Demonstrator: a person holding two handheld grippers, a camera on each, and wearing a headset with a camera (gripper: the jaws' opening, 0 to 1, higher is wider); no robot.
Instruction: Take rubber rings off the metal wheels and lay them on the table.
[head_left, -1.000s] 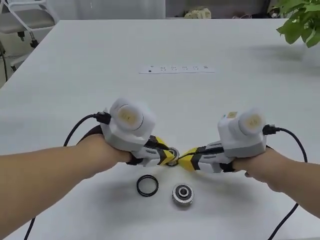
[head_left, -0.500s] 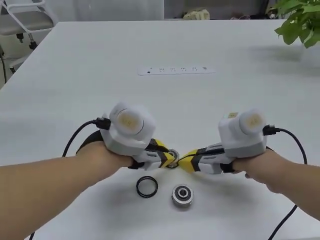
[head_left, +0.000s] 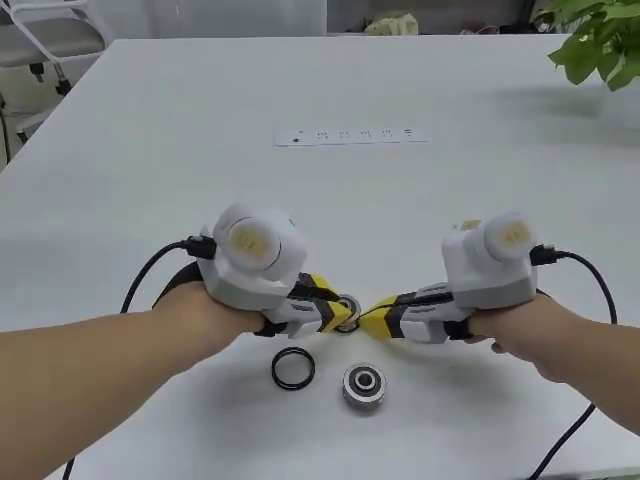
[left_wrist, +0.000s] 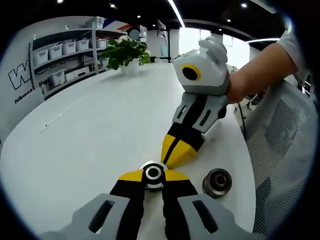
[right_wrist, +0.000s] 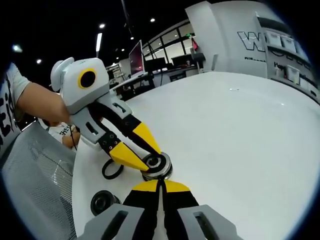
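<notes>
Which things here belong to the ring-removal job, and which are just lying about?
Job: left hand-held gripper, clamped on a metal wheel; right hand-held gripper at its rim; loose rubber ring and second wheel on the table.
Lying about: power strip, plant, chair.

It looks like an office lab: a white worktop (head_left: 150, 120) with a power strip (head_left: 350, 136), shelves of storage bins (left_wrist: 65, 55) (along the wall), desk monitors (right_wrist: 136, 57), a potted plant (left_wrist: 125, 50), a mesh chair (left_wrist: 285, 140).

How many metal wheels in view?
2. One wheel in the left gripper, against the right gripper; the other wheel on the table beside a ring. None looks hidden.
</notes>
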